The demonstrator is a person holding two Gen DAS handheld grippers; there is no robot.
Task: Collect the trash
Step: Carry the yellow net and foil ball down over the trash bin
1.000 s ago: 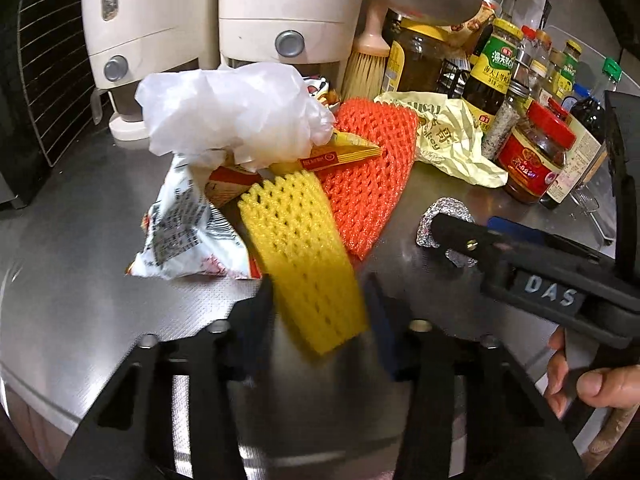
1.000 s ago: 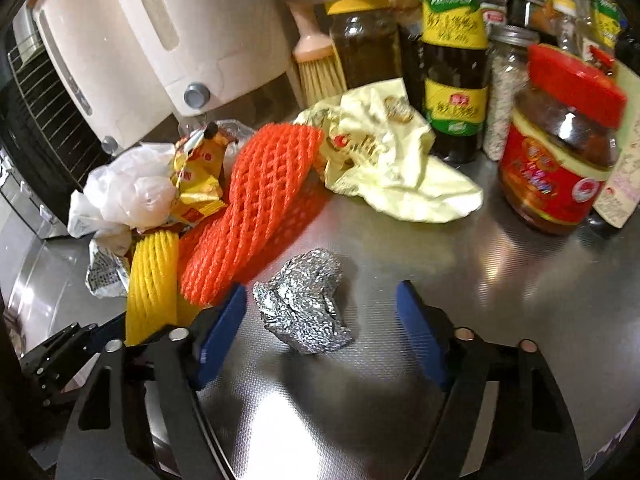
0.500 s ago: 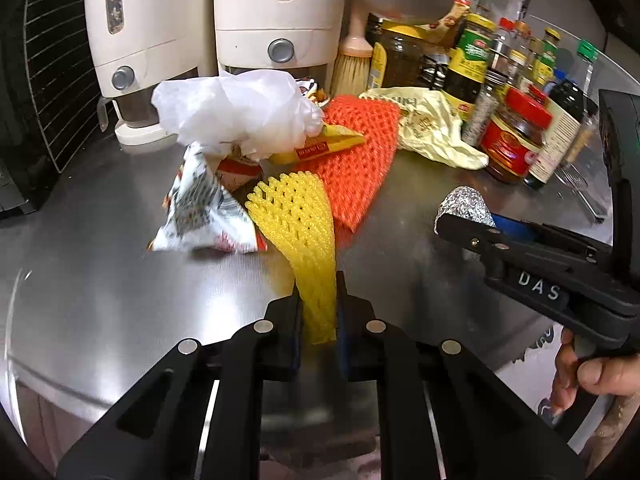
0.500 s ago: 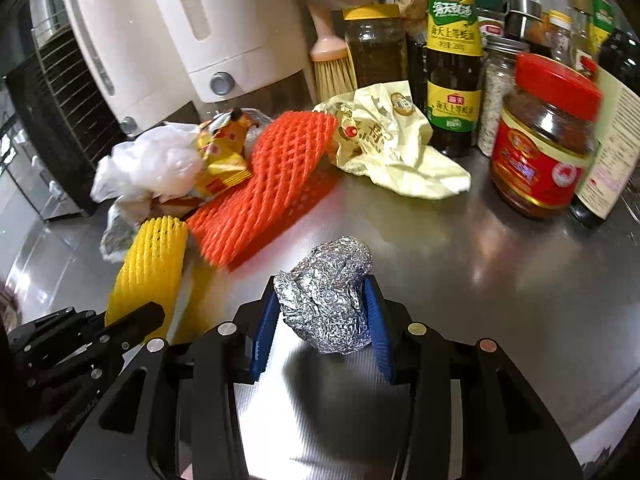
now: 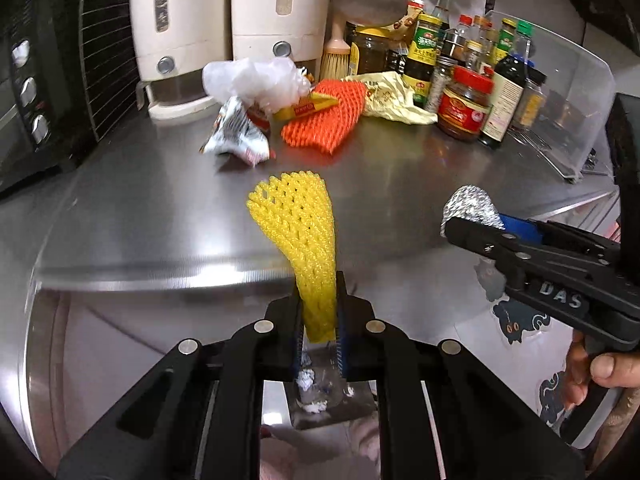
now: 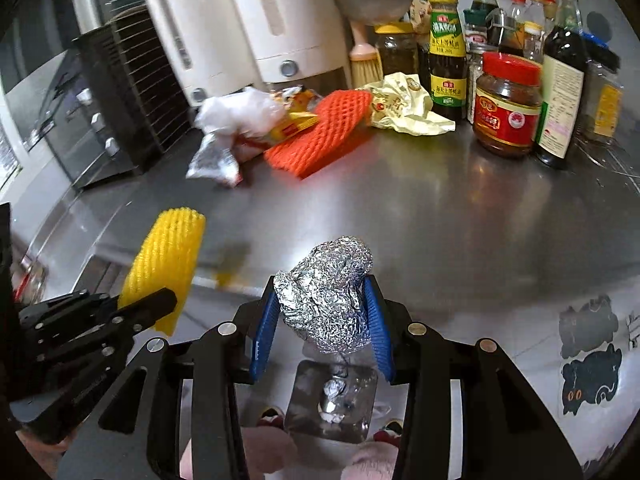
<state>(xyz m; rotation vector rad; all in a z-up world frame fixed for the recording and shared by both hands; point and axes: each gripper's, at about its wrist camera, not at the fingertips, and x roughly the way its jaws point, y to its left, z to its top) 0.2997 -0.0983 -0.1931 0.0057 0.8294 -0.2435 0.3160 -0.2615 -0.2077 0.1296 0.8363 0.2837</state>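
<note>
My left gripper [image 5: 319,320] is shut on a yellow foam net [image 5: 300,232], held past the steel counter's front edge; the net also shows in the right wrist view [image 6: 164,264]. My right gripper [image 6: 322,320] is shut on a crumpled foil ball [image 6: 326,300], also beyond the edge; the ball also shows in the left wrist view [image 5: 470,206]. On the counter lie an orange foam net [image 5: 320,128], a white plastic bag [image 5: 252,80], a silver snack wrapper [image 5: 236,134] and a pale yellow wrapper [image 5: 394,96]. Below both grippers stands a clear bin [image 6: 332,404] holding some foil and scraps.
Two white appliances [image 5: 224,20] and a brush [image 5: 336,56] stand at the back. A red-lidded jar [image 5: 464,106] and several sauce bottles [image 5: 424,52] crowd the back right. A black oven [image 5: 40,80] is on the left, a clear rack [image 5: 560,112] on the right.
Both grippers closed on their items, lifted them and pulled back off the counter edge. The yellow net left the pile; the foil ball left the counter.
</note>
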